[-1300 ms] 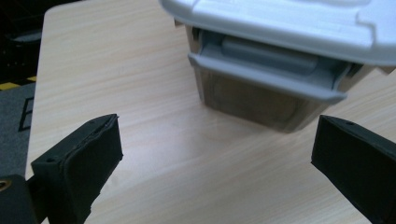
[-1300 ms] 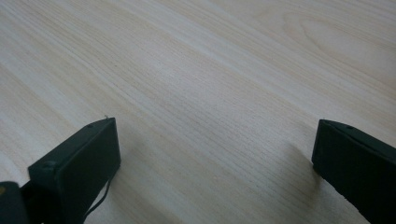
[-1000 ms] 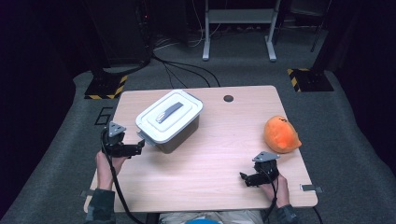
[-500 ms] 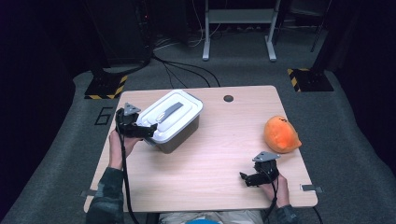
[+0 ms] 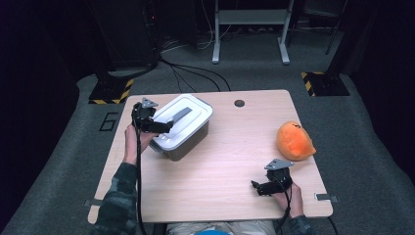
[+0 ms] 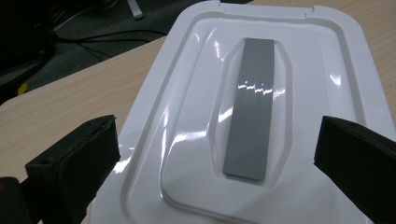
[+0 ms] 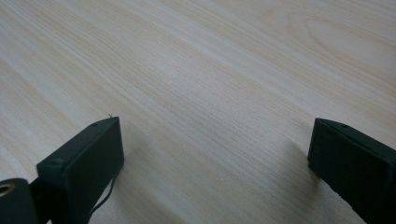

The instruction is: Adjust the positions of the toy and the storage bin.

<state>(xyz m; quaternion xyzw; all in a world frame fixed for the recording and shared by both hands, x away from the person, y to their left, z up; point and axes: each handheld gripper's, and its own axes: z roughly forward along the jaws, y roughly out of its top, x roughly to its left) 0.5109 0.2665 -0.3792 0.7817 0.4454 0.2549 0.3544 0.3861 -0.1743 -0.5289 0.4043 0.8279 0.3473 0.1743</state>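
A white lidded plastic box point(image 5: 182, 128) with a grey handle strip point(image 5: 180, 115) on its lid stands on the wooden table point(image 5: 225, 161) at the back left. My left gripper point(image 5: 164, 127) hovers over the box's near left end, open, its jaws spread wide either side of the lid point(image 6: 243, 112) and the grey handle point(image 6: 252, 107). An orange plush toy point(image 5: 294, 141) lies at the table's right edge. My right gripper point(image 5: 258, 188) rests low on the table near the front right, open, with bare wood point(image 7: 210, 93) between its jaws.
A round cable hole point(image 5: 239, 103) sits in the table's back edge. Grey carpet, cables and stand legs with yellow-black striped feet point(image 5: 111, 91) surround the table. A white desk frame point(image 5: 249, 29) stands behind.
My left gripper has risen from the table's left side and moved forward and right, over the box's lid. The right gripper has stayed still.
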